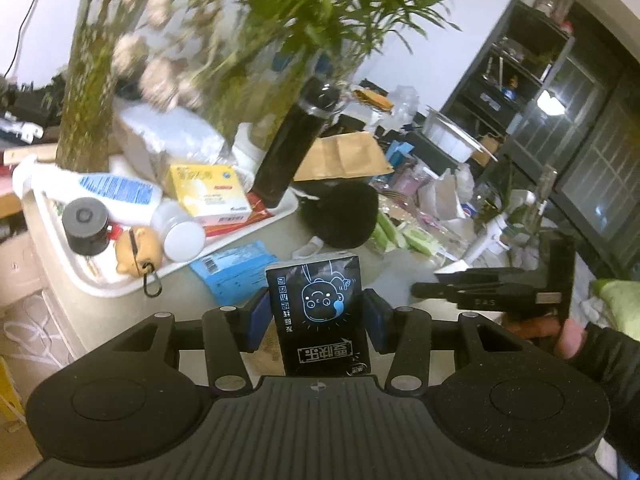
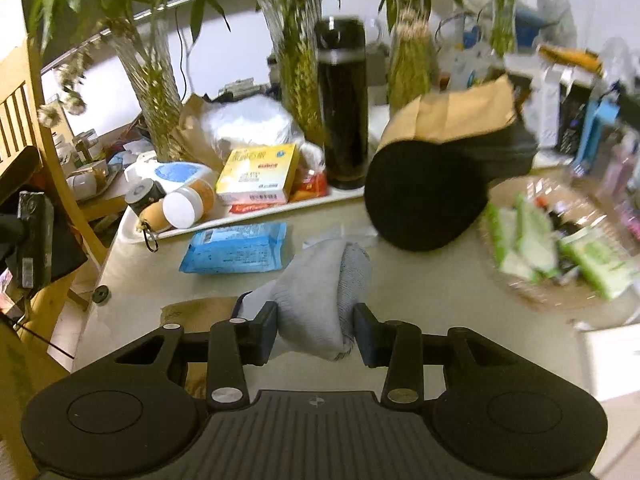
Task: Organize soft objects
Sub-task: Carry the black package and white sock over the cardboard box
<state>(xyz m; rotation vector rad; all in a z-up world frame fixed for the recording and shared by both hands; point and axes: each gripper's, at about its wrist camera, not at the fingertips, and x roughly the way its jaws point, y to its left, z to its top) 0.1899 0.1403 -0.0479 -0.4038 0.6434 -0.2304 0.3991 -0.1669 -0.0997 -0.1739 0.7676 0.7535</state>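
Table [image 2: 420, 280] cluttered; blue wipes [image 2: 236, 248] and black hat [image 2: 424, 204] unsorted, most work left. Right gripper [image 2: 315, 326] fingers clamp grey sock [image 2: 320, 300] above table. Left gripper [image 1: 316, 320] fingers hold black tissue pack [image 1: 320, 312].

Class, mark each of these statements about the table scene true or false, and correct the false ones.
1. The left gripper holds a black tissue pack. True.
2. The right gripper holds the blue wipes packet. False: it grips a grey sock; the packet lies on the table.
3. The black bottle stands upright. True.
4. The yellow box sits in the wicker basket. False: it sits on the white tray.
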